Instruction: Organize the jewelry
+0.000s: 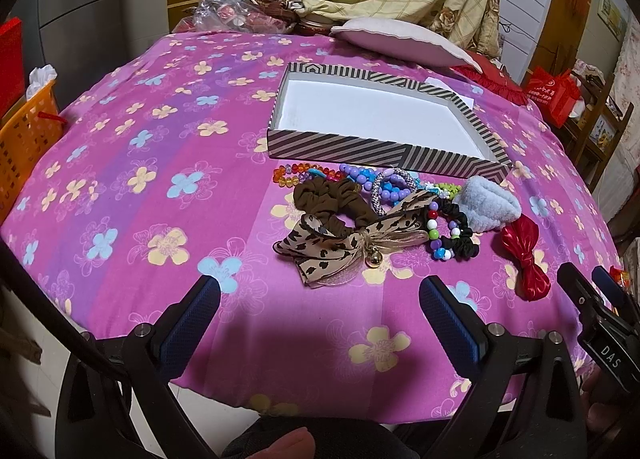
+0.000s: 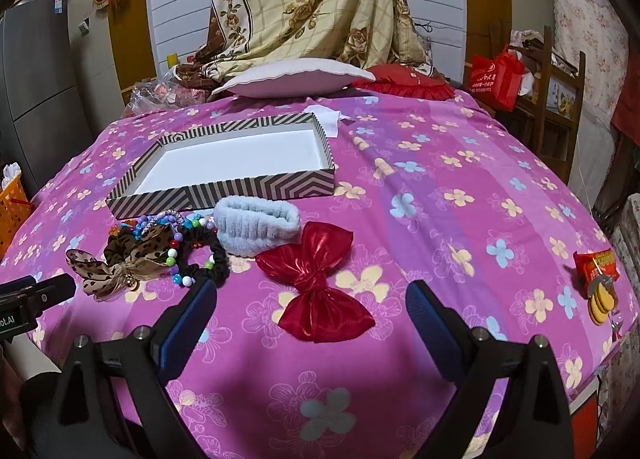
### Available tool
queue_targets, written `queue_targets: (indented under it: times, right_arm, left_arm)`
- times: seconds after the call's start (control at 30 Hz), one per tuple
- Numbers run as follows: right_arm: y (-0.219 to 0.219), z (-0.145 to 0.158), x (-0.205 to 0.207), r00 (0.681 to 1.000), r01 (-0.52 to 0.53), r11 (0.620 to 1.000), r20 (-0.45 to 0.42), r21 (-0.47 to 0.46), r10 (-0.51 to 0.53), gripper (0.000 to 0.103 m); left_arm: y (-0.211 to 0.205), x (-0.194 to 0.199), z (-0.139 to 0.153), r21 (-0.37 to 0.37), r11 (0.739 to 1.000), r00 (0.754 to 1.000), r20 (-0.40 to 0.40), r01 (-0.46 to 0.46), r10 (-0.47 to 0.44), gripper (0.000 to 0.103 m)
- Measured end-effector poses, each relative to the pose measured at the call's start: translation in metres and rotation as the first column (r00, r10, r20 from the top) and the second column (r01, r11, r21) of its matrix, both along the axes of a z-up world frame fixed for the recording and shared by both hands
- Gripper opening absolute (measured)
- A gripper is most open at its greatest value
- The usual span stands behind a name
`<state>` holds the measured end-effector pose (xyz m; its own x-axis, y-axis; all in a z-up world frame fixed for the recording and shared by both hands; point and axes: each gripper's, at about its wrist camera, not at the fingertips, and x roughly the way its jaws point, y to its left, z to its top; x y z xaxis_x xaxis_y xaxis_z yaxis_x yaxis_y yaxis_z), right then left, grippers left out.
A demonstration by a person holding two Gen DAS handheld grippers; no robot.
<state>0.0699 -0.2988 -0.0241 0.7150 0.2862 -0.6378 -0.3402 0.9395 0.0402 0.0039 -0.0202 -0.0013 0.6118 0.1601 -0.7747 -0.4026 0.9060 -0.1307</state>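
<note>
Jewelry pile (image 1: 376,211) beyond left tongs (image 1: 320,307)

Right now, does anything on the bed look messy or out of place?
Yes. The striped box sits empty while the hair accessories and bead bracelets lie heaped in front of it. The red bow lies apart from the heap.

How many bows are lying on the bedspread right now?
2. The red bow lies alone, nearest the right tool. The leopard-print bow lies at the near edge of the accessory pile, overlapping the brown scrunchie. The pile could hide more.
</note>
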Motion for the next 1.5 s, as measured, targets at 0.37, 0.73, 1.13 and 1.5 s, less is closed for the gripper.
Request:
queue_targets:
  times: [0.37, 0.73, 1.13, 1.5]
  right_arm:
    - [-0.001, 0.002, 0.0, 1.0, -0.004, 1.0, 0.005, 0.004, 0.004, 0.098]
    - [-0.002, -0.005, 0.005, 1.0, 0.003, 1.0, -0.015, -0.013, -0.003, 0.098]
    - [-0.003, -0.008, 0.008, 1.0, 0.006, 1.0, -0.031, -0.011, -0.006, 0.098]
    - [0.001, -0.016, 0.014, 0.998, 0.015, 0.999, -0.053, -0.038, -0.017, 0.098]
  left_arm:
    - [0.001, -0.003, -0.004, 0.005, 1.0, 1.0, 0.002, 0.002, -0.002, 0.086]
    - [0.061, -0.026, 0.014, -0.119, 0.992, 0.988, 0.141, -0.045, 0.062, 0.086]
    - [0.046, 0.015, -0.023, -0.074, 0.946, 0.948, -0.032, 0.314, -0.317, 0.088]
    - [0.045, 0.052, -0.042, -0.102, 0.936, 0.937, -0.063, 0.338, -0.345, 0.052]
